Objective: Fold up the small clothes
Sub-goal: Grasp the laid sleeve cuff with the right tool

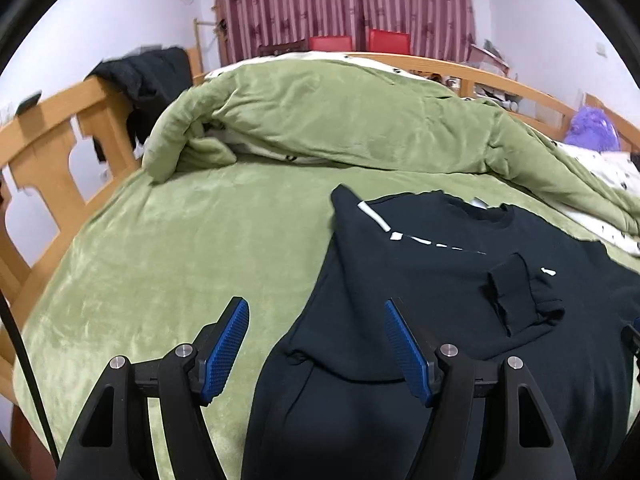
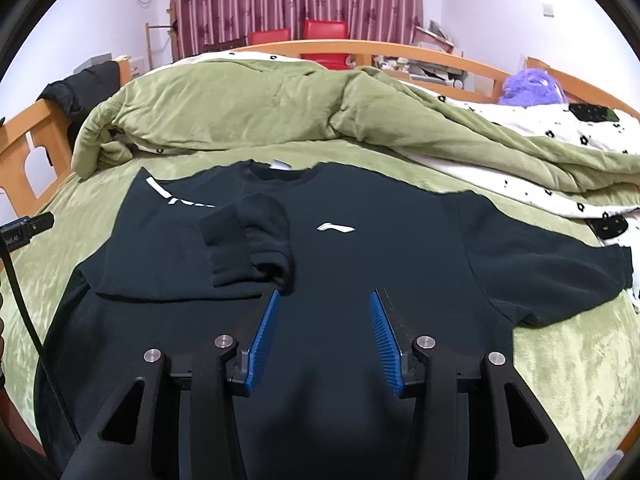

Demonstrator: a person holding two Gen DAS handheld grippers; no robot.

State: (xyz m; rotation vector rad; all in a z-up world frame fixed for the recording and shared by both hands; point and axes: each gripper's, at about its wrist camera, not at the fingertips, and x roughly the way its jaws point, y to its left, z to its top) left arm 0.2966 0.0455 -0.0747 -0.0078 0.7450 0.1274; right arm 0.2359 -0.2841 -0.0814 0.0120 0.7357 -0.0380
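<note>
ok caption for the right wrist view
Open right gripper above a black sweatshirt, one sleeve folded across.

Wooden-framed bed [image 2: 404, 50] covered by a green plush blanket [image 1: 168, 256]. Directly on it lie a black sweatshirt [image 2: 360, 272], front up with one sleeve folded across the chest, and behind it a bunched green quilt [image 2: 248, 104] with a white patterned underside.

Both wrist views look forward and slightly down across the bed [image 1: 160, 240] toward the curtain [image 1: 344, 4]. Left view sits at the shirt's [image 1: 440, 280] left edge; right view centred over it, close. Shared: shirt, quilt [image 2: 240, 100], curtain.
</note>
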